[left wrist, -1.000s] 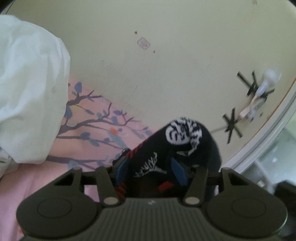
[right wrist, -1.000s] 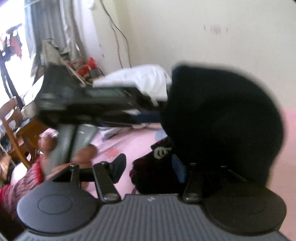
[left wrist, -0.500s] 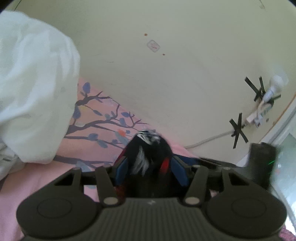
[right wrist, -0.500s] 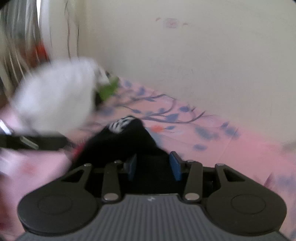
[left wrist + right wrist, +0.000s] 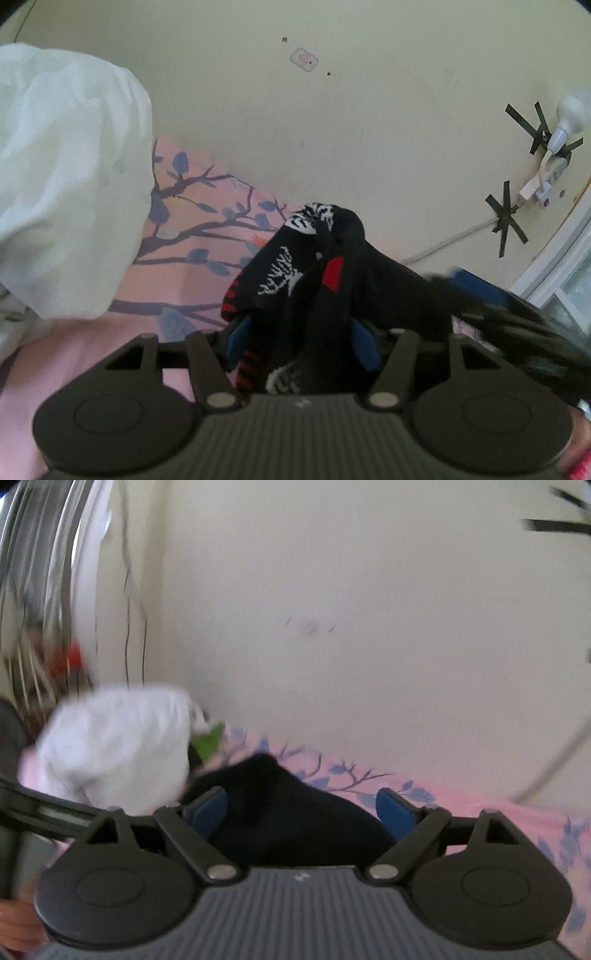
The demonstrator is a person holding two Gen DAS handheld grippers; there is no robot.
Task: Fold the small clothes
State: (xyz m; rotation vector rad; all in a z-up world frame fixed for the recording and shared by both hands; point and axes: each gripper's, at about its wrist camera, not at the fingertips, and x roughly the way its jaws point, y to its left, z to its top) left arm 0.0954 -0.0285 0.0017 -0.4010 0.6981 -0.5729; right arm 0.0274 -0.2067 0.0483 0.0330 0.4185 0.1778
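Left gripper [image 5: 301, 345] pinches the black sock [image 5: 314, 258]; right gripper [image 5: 301, 808] has just spread wide.

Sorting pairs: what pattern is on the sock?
Black sock with white and red markings; left wrist view.

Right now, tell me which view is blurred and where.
Right wrist view: motion-smeared throughout, worst at the left edge, where the white cloth and curtain streak. Left wrist view: mostly sharp; the black patterned garment reads clearly, and only the dark shape at its right is smeared.
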